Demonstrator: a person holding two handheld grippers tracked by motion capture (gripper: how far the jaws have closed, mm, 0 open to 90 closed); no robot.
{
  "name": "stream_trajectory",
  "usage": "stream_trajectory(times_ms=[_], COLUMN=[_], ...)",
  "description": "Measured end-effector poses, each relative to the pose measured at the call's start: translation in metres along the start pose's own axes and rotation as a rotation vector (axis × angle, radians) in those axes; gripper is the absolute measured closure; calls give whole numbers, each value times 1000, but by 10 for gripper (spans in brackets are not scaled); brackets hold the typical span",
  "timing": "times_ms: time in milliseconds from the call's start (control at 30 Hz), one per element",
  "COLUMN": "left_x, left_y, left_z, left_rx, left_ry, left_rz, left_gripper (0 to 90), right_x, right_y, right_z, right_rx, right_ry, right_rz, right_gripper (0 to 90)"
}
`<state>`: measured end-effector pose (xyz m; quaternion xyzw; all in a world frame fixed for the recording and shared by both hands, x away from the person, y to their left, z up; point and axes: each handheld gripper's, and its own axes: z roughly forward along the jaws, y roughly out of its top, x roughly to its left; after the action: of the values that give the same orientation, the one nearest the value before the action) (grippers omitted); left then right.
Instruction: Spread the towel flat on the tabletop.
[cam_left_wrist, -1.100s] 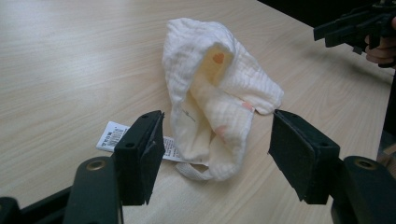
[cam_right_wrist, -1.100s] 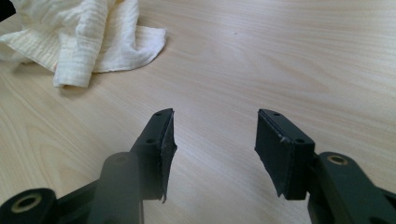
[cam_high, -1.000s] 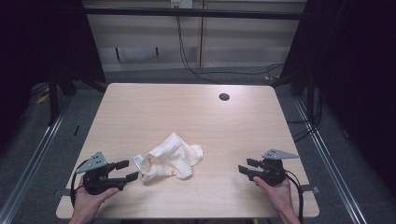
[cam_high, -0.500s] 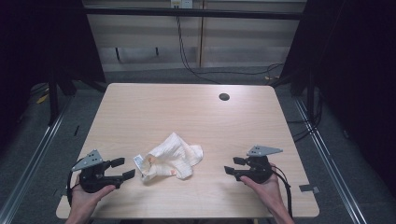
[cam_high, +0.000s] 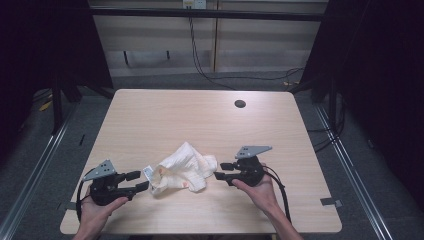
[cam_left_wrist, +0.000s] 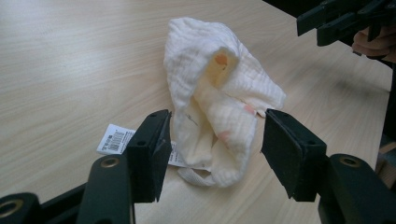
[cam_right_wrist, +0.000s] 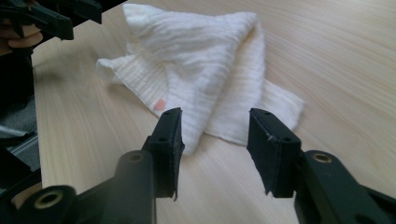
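A crumpled cream cloth (cam_high: 182, 170) with a white barcode label (cam_high: 148, 172) lies on the wooden table (cam_high: 150, 115), near its front edge. My left gripper (cam_high: 137, 181) sits at the cloth's left end. In the left gripper view its jaws (cam_left_wrist: 215, 158) have just been closing, and the cloth's near fold (cam_left_wrist: 219, 79) lies between the pads without being pressed. My right gripper (cam_high: 222, 171) sits at the cloth's right end. Its jaws (cam_right_wrist: 219, 149) have also been closing, still apart, with the cloth's edge (cam_right_wrist: 196, 60) just ahead of the pads.
A dark round hole (cam_high: 240, 104) sits in the tabletop near the far edge. A grey piece of tape (cam_high: 330, 202) lies at the front right corner. Black curtains and metal rails flank the table. Cables trail from both grippers over the front edge.
My right gripper has moved left across the table up to the cloth's right end. The left gripper has stayed beside the label. The cloth has not moved.
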<state>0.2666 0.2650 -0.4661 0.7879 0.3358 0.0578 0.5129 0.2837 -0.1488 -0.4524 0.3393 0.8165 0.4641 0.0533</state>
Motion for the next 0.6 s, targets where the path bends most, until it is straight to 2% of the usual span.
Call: stream_trajectory(times_ms=[167,267,300,333,500,600], left_x=[0,1,1,1,2,4], left_y=[-1,-1,-1,-1,-2,-2], left_z=[-2,-3,-3,-4,-5,-4], left_rx=[7,1,1,-6,-7,-12], left_ry=[13,13,13,11,6,8], left_rz=[15,7,7,1,-10,-33], left_gripper=[497,519,519,519,510,507], right_x=[3,4,4,5,1,-2], right_y=[13,20,20,22,23,23], right_z=[23,36,36,44,63,72], right_rx=[23,38,38,42,68,87], right_ry=[40,42,42,46,50,48], right_rz=[-29,-40,-40,-43,-54,-49], right_gripper=[561,518,518,487,465,459])
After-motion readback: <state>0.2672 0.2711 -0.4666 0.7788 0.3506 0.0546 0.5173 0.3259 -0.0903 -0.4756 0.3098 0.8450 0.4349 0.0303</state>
